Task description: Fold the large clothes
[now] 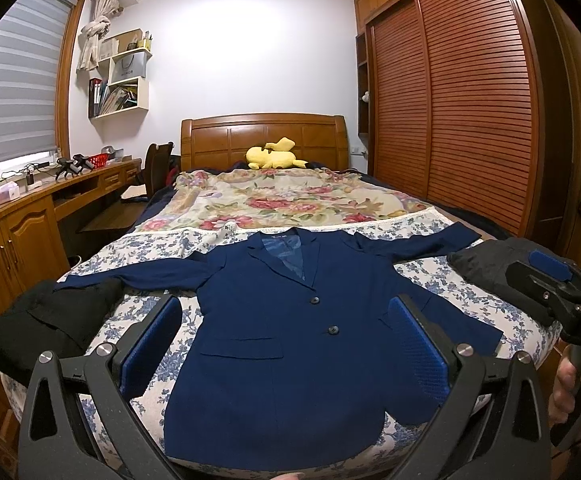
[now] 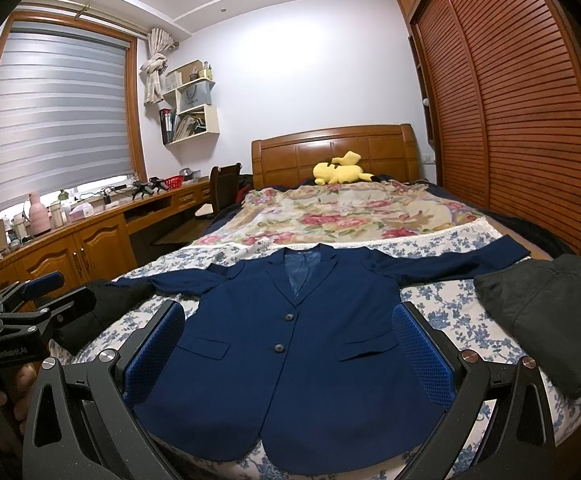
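We are holding both grippers apart and empty above the foot of the bed. In the left wrist view the left gripper [image 1: 284,344] is framing the lower centre, its blue pads [image 1: 150,346] spread wide over the navy blazer [image 1: 290,340]. The right gripper [image 2: 290,354] is doing the same in the right wrist view, nothing between its fingers.

The blazer is lying face up, buttoned, in the middle of both frames on the blue-flowered sheet [image 1: 154,248]; its sleeves are reaching out toward the left and right edges, and its hem is lying close to the near edge of the bed.

As for containers, a red basket [image 2: 173,181] is sitting on the desk [image 1: 90,184] at mid left; we cannot tell what it holds. White wall shelves [image 1: 124,76] in the upper left are holding books and a grey bag.

A black garment [image 1: 46,320] is lying at the lower left, touching one sleeve end, and a dark folded garment [image 2: 546,312] is lying at the right, just beside the other sleeve. Above the collar, the rose-patterned cover [image 1: 282,200] is lying flat up to a yellow plush toy [image 1: 274,154] near the headboard. A slatted wardrobe [image 1: 470,100] is filling the right side of both frames.
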